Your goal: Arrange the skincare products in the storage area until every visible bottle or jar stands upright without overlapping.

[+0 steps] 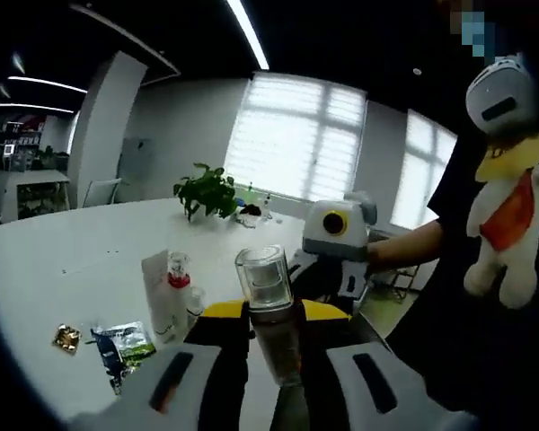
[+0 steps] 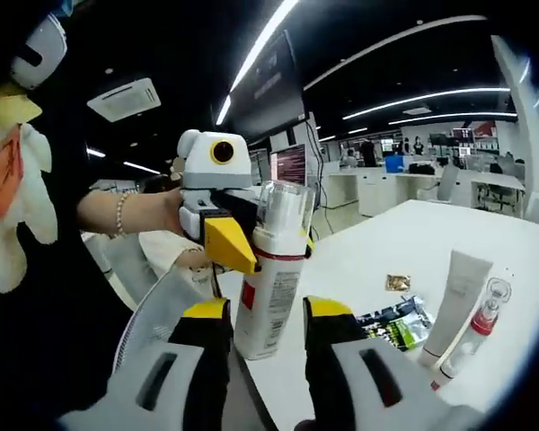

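Both grippers are meeting on one item above the white table [image 2: 521, 269]: a tall white plastic spray bottle with a red band, printed label and clear domed cap [image 2: 271, 274].

- Left gripper [image 1: 274, 359]: its jaws are standing either side of the bottle's lower body, seen in the left gripper view as a translucent shaft under the clear cap [image 1: 265, 278]. In the right gripper view its yellow-tipped jaws are closing around the neck just under the cap. It is pinching the bottle.
- Right gripper [image 2: 268, 346]: jaws are flanking the bottle's base, yellow pads close to its sides. Cannot tell whether they are pressing or only framing it.
- The bottle is being held off the table, roughly upright with a slight lean.

Handling, as a judgement: rigid, light plastic with a smooth, probably slippery wall. The clear cap is likely a push-fit and could pop off, so the label zone on the body is the safer hold, squeezed moderately.

Waiting on the table: a white squeeze tube standing on its cap [image 2: 458, 301], a slim clear bottle with a red collar [image 2: 481, 328] just beside it, a green and black sachet [image 2: 397, 325] and a small gold foil packet [image 2: 397, 282]. A potted green plant [image 1: 207, 191] is sitting farther back. A plush white duck toy [image 1: 512, 224] is hanging from the person's dark clothing.
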